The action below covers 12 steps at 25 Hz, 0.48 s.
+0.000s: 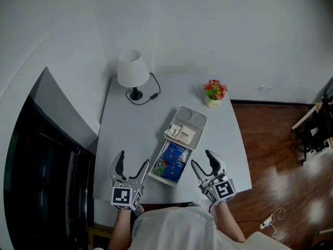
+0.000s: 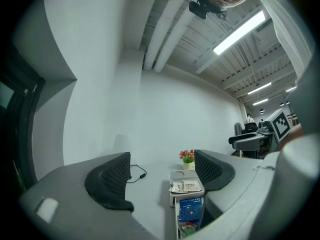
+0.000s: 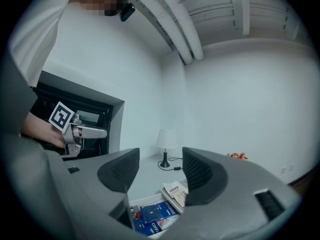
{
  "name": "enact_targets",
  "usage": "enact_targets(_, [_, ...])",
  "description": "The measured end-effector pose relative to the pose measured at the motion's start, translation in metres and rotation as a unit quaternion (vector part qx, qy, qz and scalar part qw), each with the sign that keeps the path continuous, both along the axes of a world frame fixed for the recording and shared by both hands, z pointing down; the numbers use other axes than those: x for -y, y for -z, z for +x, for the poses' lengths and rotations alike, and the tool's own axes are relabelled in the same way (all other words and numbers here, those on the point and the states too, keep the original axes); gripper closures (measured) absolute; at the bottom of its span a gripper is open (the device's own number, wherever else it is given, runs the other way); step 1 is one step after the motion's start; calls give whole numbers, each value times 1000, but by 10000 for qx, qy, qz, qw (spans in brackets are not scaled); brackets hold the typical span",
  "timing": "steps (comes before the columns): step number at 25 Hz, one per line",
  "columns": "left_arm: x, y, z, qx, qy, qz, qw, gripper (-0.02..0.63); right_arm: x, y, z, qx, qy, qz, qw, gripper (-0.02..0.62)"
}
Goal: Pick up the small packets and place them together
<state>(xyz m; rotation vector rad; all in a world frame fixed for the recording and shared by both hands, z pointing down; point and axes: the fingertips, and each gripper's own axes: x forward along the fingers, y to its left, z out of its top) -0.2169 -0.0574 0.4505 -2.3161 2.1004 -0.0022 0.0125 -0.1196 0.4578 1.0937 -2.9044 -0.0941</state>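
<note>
A long white compartment tray (image 1: 193,117) lies at the middle of the pale table (image 1: 125,124). Its middle section holds white small packets (image 1: 183,133); the nearer section holds blue coffee packets (image 1: 176,154). My left gripper (image 1: 133,158) hovers at the table's near edge, left of the tray, jaws apart and empty. The right gripper (image 1: 201,158) is open just right of the tray's near end, also holding nothing. The left gripper view shows the white packets (image 2: 186,186) and blue packet (image 2: 190,209) ahead, toward its right jaw. The right gripper view shows them low between its jaws (image 3: 175,191).
A white table lamp (image 1: 132,72) with a black cable (image 1: 148,95) stands at the far left of the table. A small pot of red flowers (image 1: 214,94) sits at the far right. A dark cabinet (image 1: 41,165) borders the left side; wooden floor (image 1: 281,155) lies right.
</note>
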Motion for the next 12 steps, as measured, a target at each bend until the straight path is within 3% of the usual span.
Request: enact_targets(12, [15, 1, 12, -15, -327, -44, 9995, 221, 7, 1, -1, 77, -6, 12, 10000, 311])
